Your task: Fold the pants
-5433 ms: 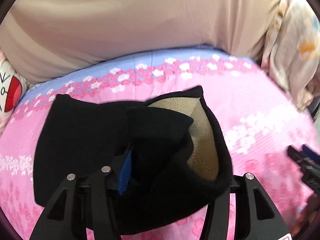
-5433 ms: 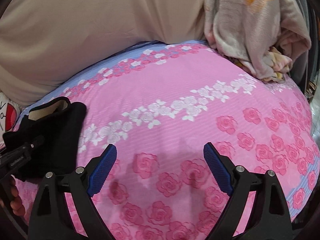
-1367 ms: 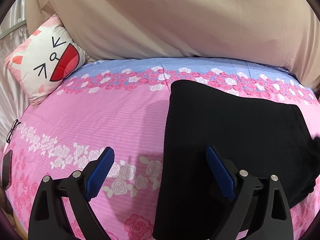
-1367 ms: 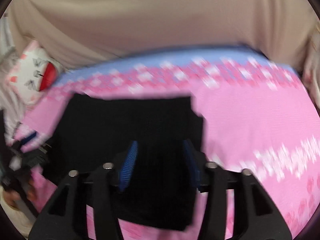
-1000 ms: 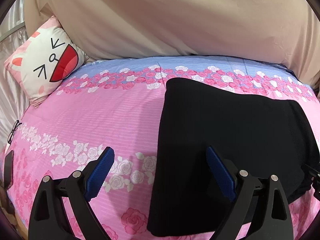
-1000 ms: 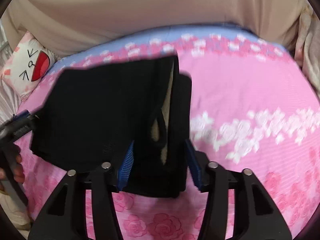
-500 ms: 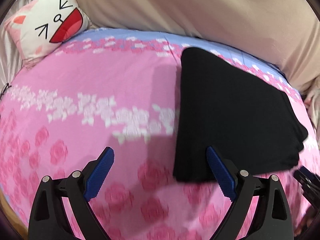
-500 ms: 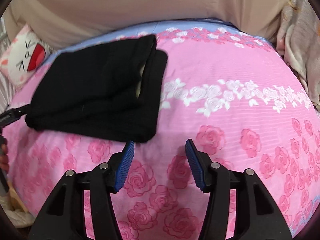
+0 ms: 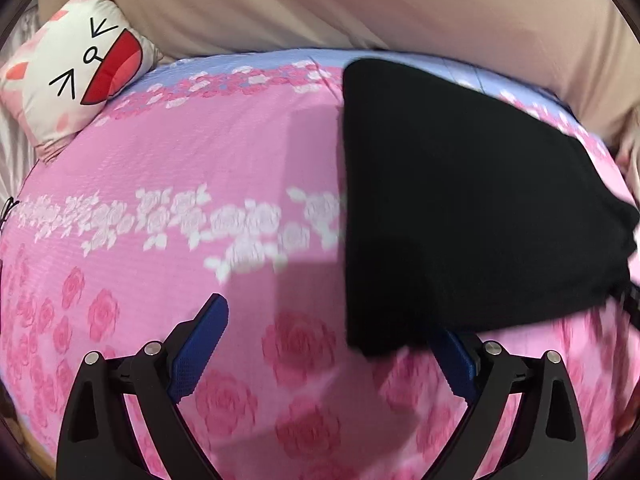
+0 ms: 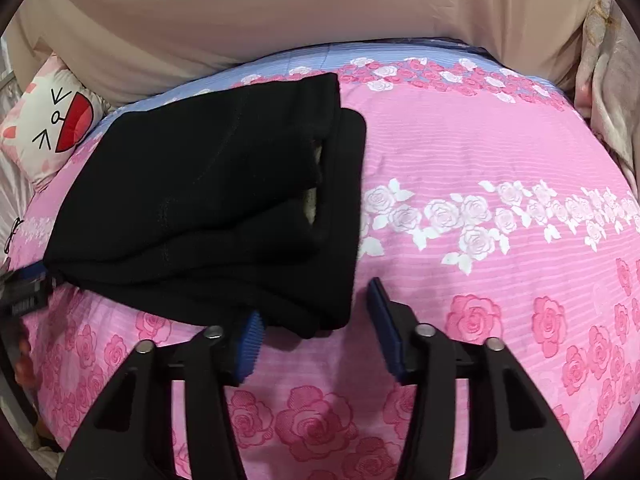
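A pink bedsheet with rose print covered the bed, and a beige cloth rose behind it. The black pants lay folded on the sheet, toward its far left part, near a cartoon pillow. The left gripper was wide open, its right finger at the near edge of the pants. The right gripper was open too, holding nothing, just before the near corner of the pants.
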Action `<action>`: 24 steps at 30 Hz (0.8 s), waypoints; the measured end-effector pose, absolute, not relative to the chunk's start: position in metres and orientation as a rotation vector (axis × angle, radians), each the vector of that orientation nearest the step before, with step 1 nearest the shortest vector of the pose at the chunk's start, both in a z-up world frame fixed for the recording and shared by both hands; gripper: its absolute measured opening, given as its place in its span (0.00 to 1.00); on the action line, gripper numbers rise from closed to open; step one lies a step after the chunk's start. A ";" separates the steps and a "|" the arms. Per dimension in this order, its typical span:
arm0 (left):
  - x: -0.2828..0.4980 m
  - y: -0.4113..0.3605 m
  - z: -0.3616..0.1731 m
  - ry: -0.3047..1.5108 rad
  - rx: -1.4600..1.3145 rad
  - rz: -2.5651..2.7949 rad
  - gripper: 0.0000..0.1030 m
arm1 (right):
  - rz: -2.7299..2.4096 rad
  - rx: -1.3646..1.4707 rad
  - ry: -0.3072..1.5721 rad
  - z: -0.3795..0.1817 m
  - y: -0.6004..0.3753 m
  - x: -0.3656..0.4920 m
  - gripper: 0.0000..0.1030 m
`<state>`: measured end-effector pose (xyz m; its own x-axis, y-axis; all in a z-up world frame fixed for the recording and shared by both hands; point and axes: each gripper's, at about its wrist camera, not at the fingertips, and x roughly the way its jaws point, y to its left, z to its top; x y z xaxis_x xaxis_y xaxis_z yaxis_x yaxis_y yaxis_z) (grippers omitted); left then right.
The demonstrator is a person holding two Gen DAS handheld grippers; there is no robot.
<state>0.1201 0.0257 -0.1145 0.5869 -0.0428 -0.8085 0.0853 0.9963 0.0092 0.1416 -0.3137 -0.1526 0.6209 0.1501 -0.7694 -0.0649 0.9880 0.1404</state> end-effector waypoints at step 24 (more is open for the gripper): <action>0.019 0.014 -0.107 0.999 0.139 -0.358 0.20 | 0.159 0.329 0.989 -0.156 -0.357 0.045 0.13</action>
<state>0.0190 0.0142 -0.1069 0.4891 -0.2305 -0.8412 0.3563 0.9331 -0.0485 0.0446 -0.3570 -0.1559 0.5428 0.2789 -0.7922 0.0173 0.9393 0.3426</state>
